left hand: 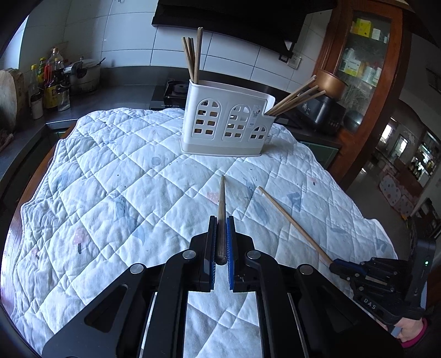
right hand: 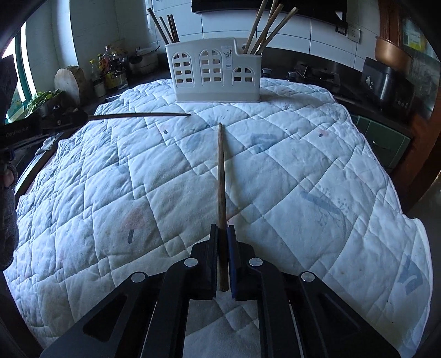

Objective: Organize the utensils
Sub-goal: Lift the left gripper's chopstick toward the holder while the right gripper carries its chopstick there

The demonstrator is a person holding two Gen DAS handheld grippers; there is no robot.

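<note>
A white plastic utensil holder stands on the quilted cloth at the far side. Several dark chopsticks stand in its left compartment and several light ones in its right. My left gripper is shut on a dark chopstick that points at the holder. My right gripper is shut on a light wooden chopstick, also pointing at the holder. Each gripper shows in the other's view, the right gripper and the left gripper, holding its stick above the cloth.
The white quilted cloth covers the table. Behind it runs a dark counter with bottles, a pot and a black cooker. A wooden cabinet stands at the right.
</note>
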